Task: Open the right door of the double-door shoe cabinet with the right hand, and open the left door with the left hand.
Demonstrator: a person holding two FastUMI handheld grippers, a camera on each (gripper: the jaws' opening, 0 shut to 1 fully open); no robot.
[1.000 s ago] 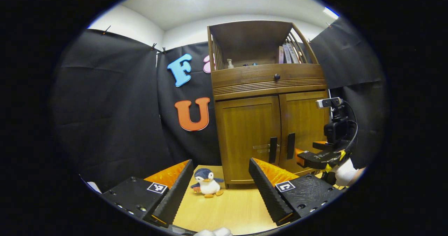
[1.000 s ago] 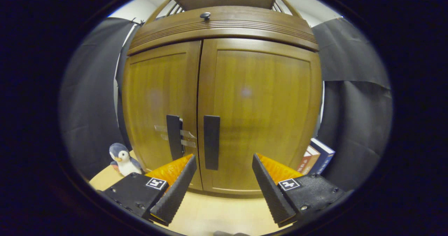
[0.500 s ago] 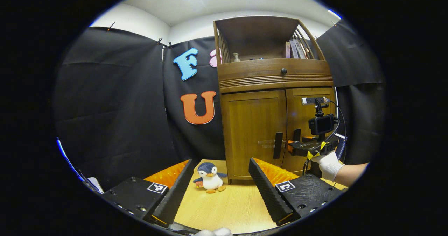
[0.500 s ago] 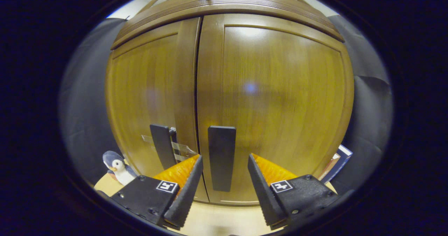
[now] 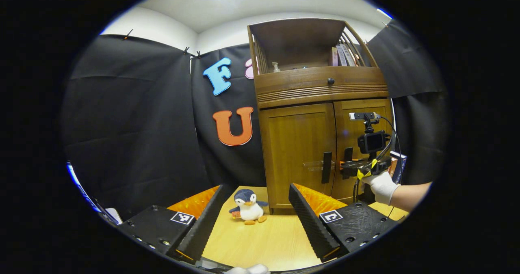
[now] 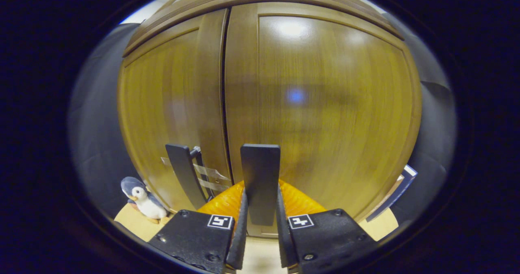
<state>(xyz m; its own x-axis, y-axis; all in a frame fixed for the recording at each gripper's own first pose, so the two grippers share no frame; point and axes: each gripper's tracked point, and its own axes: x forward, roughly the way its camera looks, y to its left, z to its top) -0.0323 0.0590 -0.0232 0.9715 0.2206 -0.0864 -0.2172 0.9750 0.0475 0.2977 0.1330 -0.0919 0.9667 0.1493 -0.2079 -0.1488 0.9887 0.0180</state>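
I have the right gripper pinching the right door's handle, low beside the centre seam of the shoe cabinet. The bar looks rigid and slick, so I judge this mid-length hold sound. My left gripper hangs spread, well short of the left door's handle.

— What's on that pale wooden counter?
— The shoe cabinet stands at its two o'clock end; a plush penguin sits just beside the cabinet's base, at nine o'clock from it.
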